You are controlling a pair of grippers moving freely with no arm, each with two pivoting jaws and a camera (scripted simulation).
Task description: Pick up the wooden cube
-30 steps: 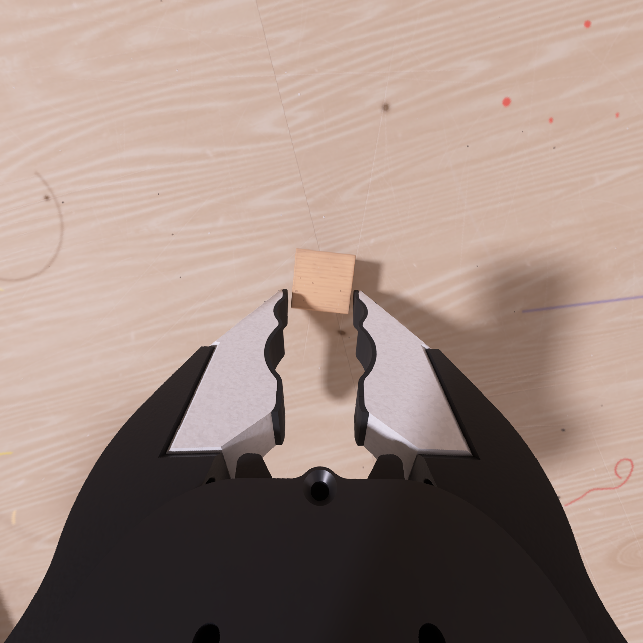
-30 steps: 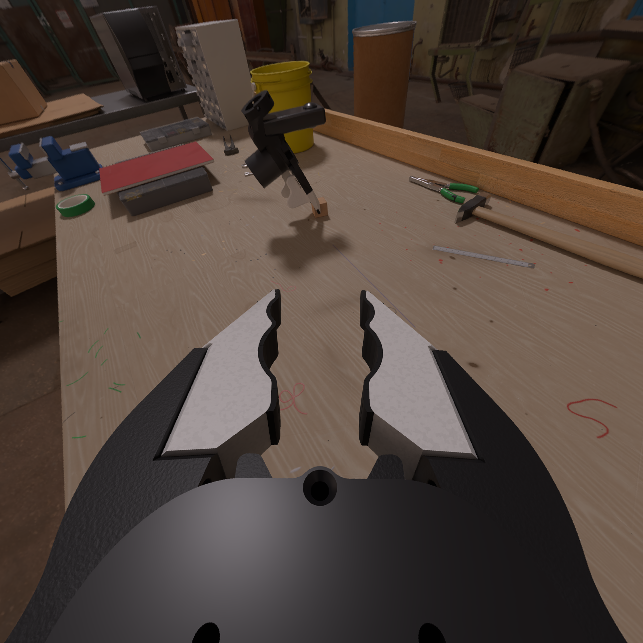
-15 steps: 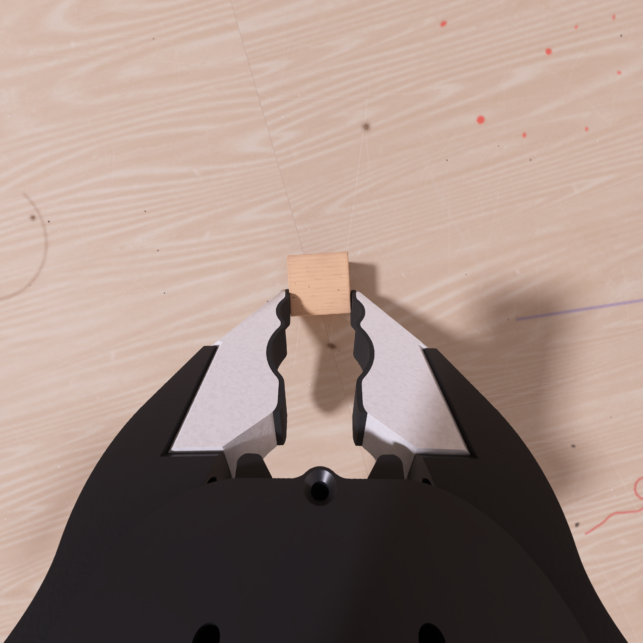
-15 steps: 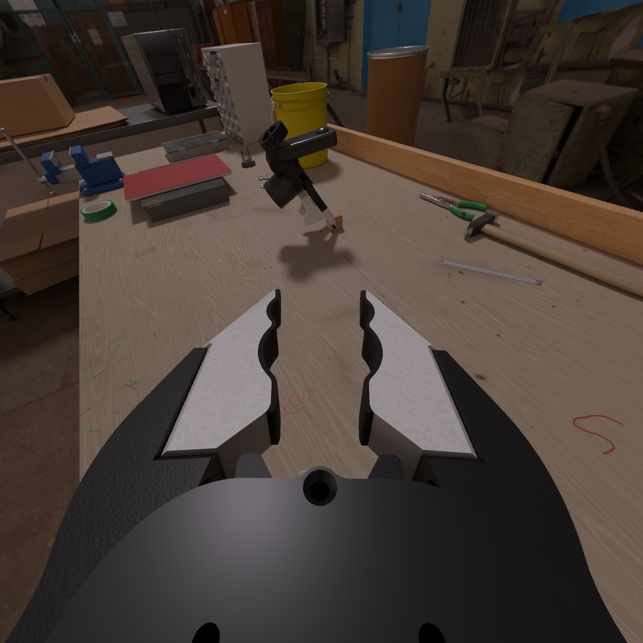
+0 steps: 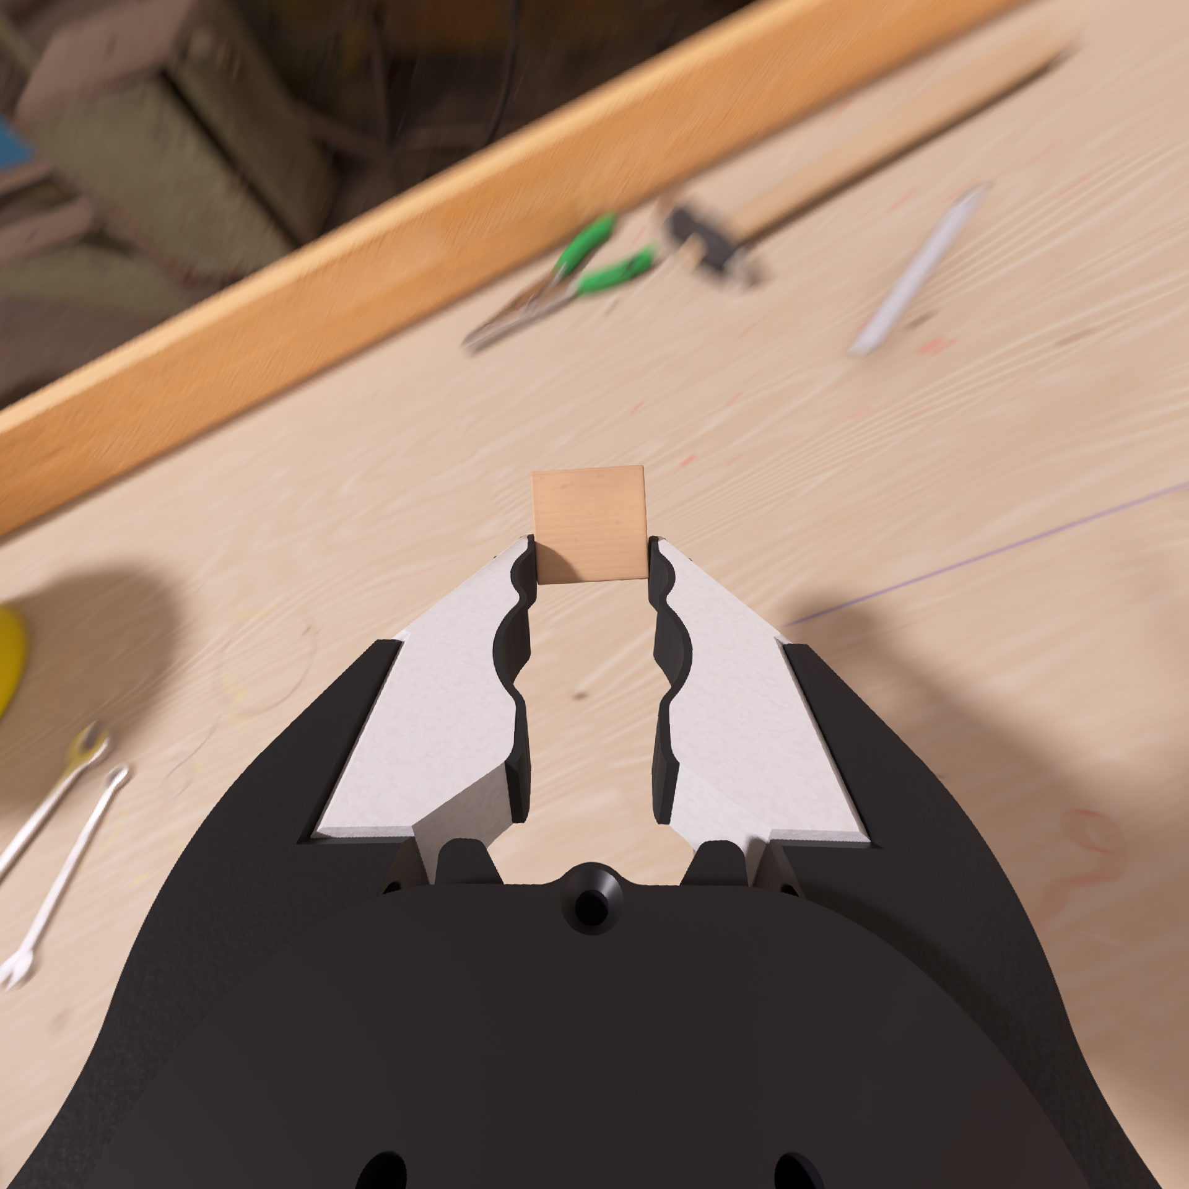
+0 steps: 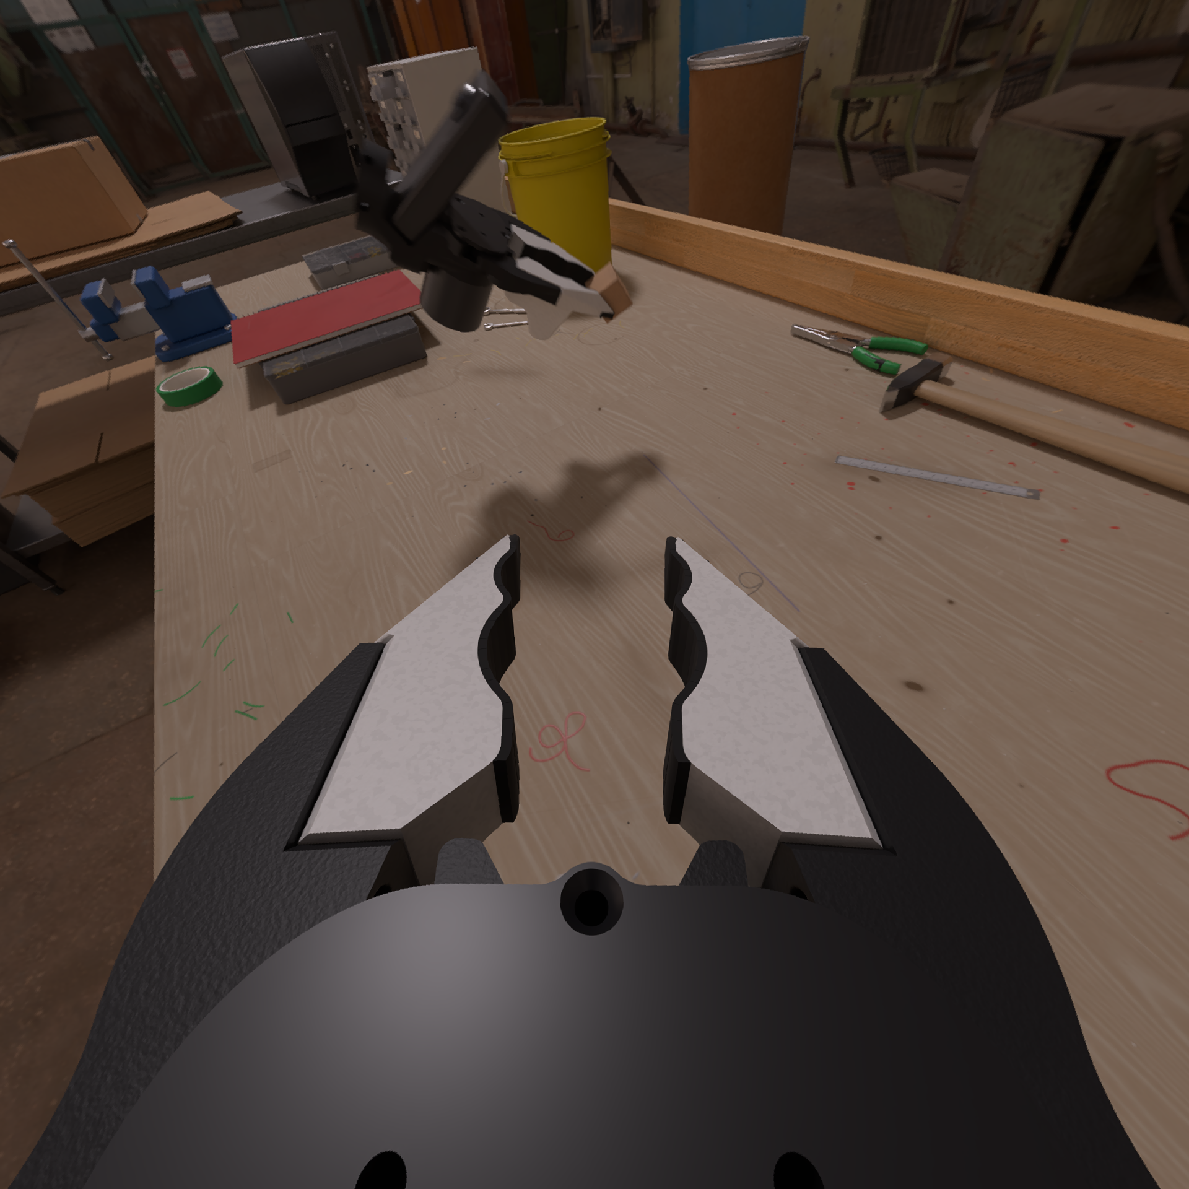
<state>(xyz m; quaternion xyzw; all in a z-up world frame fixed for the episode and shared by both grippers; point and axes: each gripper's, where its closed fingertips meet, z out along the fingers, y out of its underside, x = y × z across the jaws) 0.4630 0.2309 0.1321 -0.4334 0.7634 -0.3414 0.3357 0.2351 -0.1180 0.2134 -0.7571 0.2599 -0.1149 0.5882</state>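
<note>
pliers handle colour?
Green on the pliers, lying by the hammer; sharpest in the right wrist view.

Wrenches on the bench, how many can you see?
2. Both wrenches lie side by side at the left edge of the left wrist view, near the yellow bucket. Others may be hidden behind the left gripper.

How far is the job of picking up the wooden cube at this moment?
Done: the left gripper is shut on the wooden cube, pinching its near part between the fingertips. In hand: in the right wrist view the cube hangs well above the workbench, with its shadow far below, so it looks lifted. Left: nothing except holding it steady. The right gripper is open and holds nothing.
</note>
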